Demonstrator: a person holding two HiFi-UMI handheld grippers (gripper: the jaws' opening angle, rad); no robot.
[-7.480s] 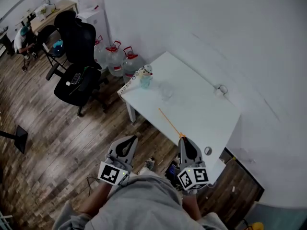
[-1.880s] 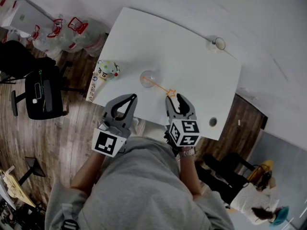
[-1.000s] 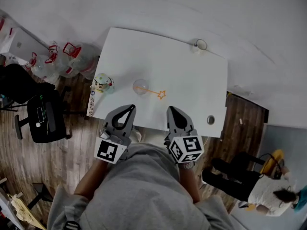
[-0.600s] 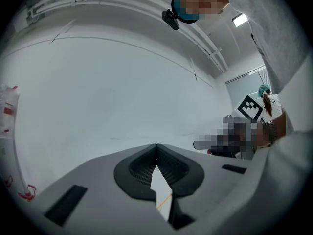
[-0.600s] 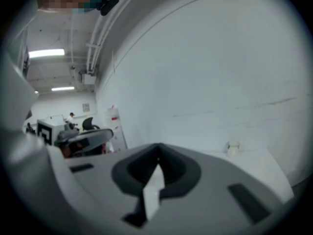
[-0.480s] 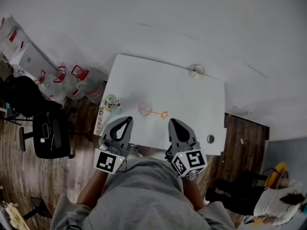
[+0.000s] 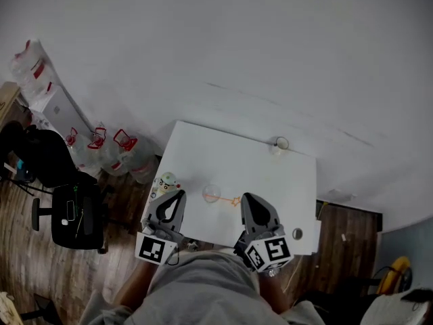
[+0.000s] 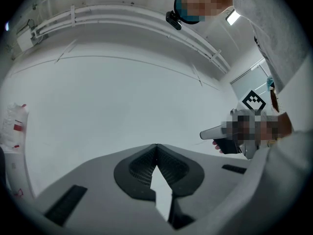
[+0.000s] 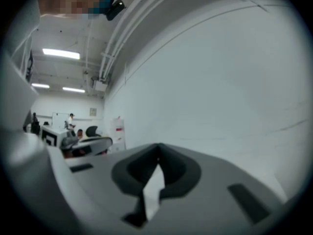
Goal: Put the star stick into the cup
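One star stick in one cup — seemingly three jugs

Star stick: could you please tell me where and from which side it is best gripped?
The star stick runs from the cup toward the right claw, with its star end free. It is probably best to grip the thin shaft just behind the star, coming from above on the right.
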